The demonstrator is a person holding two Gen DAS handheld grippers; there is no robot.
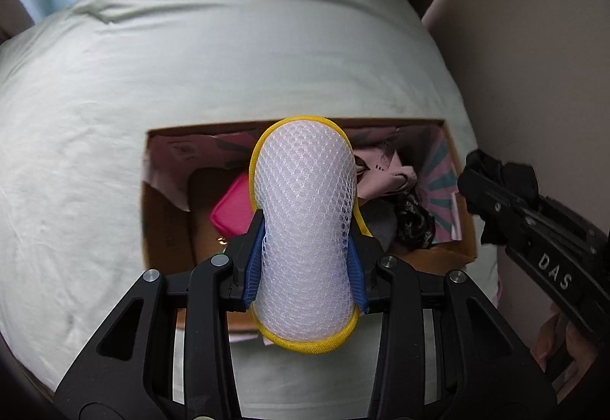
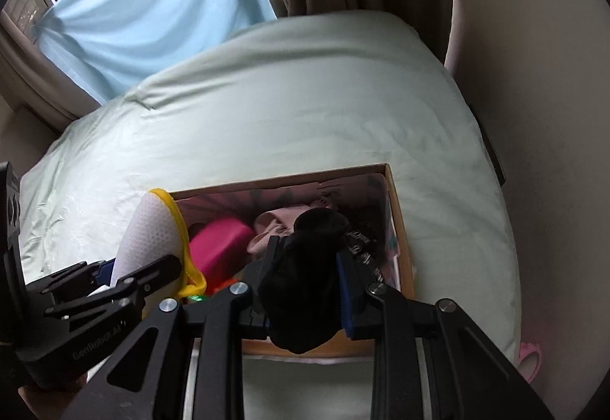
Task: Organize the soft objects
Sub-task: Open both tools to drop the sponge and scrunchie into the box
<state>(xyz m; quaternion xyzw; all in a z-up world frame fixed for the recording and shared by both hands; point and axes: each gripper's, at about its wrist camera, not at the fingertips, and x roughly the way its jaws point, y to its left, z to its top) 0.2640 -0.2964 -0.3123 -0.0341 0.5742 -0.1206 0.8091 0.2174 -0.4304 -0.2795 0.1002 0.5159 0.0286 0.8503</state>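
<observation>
Mesh pad (image 1: 305, 229), white with yellow trim, is being pinched by the left gripper (image 1: 305, 260) above the near edge of the cardboard box (image 1: 160, 229), which is lying on the bed (image 1: 190, 58). A pink pouch (image 1: 230, 208) is lying inside.

Black cloth (image 2: 305, 275) is being squeezed by the right gripper (image 2: 307, 290) over the box's near right corner, beside pink fabric (image 2: 282, 223).
</observation>
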